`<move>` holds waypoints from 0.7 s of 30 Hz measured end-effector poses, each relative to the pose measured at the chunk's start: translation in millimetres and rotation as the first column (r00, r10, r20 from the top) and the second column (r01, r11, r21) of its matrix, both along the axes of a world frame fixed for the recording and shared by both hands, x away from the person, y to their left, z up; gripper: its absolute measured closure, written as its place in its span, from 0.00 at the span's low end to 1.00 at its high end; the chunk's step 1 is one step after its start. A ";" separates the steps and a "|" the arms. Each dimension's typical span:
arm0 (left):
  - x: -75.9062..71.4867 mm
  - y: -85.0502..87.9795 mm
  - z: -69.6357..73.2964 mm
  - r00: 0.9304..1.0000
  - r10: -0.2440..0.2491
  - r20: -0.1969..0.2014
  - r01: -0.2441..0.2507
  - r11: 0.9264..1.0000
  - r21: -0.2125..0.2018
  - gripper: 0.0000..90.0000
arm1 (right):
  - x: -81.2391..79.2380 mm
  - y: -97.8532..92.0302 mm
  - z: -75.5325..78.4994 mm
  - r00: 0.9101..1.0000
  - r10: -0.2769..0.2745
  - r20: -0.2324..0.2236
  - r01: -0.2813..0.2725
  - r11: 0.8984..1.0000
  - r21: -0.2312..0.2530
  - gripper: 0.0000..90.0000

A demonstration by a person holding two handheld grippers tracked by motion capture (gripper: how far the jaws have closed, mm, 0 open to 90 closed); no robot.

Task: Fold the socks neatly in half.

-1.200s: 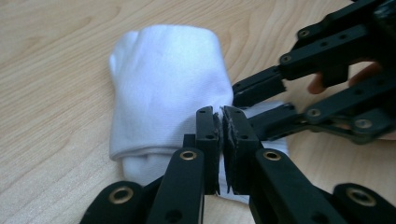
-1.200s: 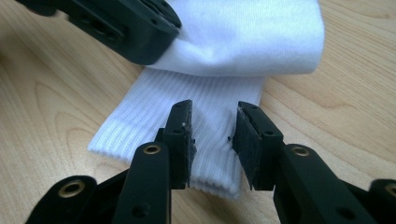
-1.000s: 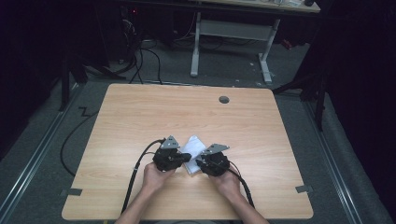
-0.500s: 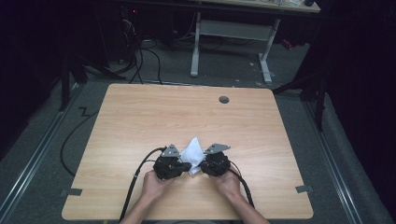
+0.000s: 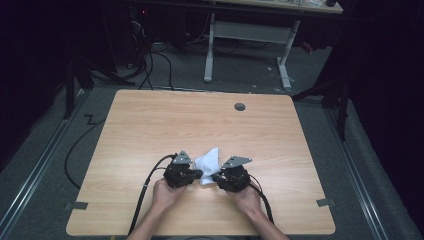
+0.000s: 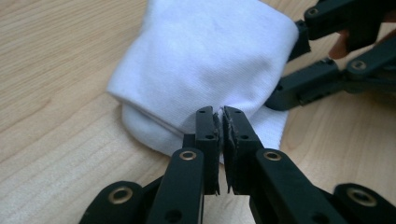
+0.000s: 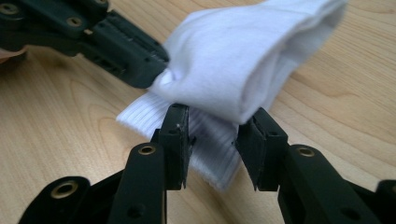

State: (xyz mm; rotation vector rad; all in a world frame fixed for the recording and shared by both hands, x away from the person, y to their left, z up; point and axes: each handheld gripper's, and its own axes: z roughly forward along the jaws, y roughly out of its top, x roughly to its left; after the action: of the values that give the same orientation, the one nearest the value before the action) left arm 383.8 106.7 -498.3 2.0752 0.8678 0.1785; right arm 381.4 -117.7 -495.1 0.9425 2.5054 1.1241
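Left gripper view has the left gripper (image 6: 219, 122) pinched tight on an edge of the white knitted cotton sock (image 6: 205, 60), which is folded over itself into a soft bundle. Opposite it, the right gripper (image 7: 215, 135) stands half spread; its jaws have just been opening, the sock's ribbed cuff lying loose between them. Folding looks mostly done, with release and tidying left. From the high view the bundle sits near the front middle of the pale wooden table (image 5: 150, 125).

One white sock (image 5: 208, 162), two handheld grippers, left (image 5: 196, 174) and right (image 5: 216, 177), one wooden table (image 5: 150, 130)
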 end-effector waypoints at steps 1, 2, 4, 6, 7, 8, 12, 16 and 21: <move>1.4 0.3 -0.2 1.000 0.001 -0.001 -0.001 1.000 0.002 0.95 | -0.5 0.8 -0.1 1.000 0.002 0.000 -0.002 1.000 -0.001 0.71; 2.7 0.5 -0.2 1.000 0.005 0.001 -0.005 1.000 0.003 0.95 | -0.8 1.8 -0.3 1.000 0.004 -0.003 -0.004 1.000 -0.005 0.71; 5.0 0.4 0.3 1.000 0.010 0.002 -0.010 1.000 0.008 0.95 | -0.6 4.7 -1.8 1.000 0.010 -0.005 -0.010 1.000 -0.009 0.71; 6.1 -0.1 1.3 1.000 0.013 0.006 -0.013 1.000 0.013 0.95 | -0.6 7.5 -3.0 1.000 0.008 -0.006 -0.008 1.000 -0.019 0.71; 5.7 0.0 2.4 1.000 0.015 0.011 -0.015 1.000 0.013 0.95 | -0.3 8.7 -3.7 1.000 0.006 -0.003 -0.006 1.000 -0.022 0.70; 4.5 1.0 4.3 1.000 0.017 0.014 -0.017 1.000 -0.002 0.95 | 0.2 9.4 -4.4 1.000 0.005 -0.001 -0.005 1.000 -0.023 0.70; -3.5 0.4 13.1 0.999 0.005 0.043 -0.004 1.000 -0.028 0.95 | 2.3 11.5 -4.8 1.000 -0.008 -0.013 0.008 1.000 -0.028 0.70; -11.0 -1.7 17.8 0.998 -0.021 0.059 0.022 1.000 -0.007 0.95 | 2.1 13.0 -5.1 1.000 -0.009 -0.008 0.009 0.999 -0.033 0.70; -13.4 -1.0 8.9 0.999 -0.016 0.033 0.016 1.000 0.003 0.95 | 1.0 12.8 -5.8 1.000 -0.004 0.007 0.004 0.999 -0.033 0.70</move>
State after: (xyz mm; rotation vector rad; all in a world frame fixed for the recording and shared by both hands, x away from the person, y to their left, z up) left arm 370.4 105.7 -489.4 2.0754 0.8309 0.2049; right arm 382.3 -104.9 -500.9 0.9332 2.5075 1.0791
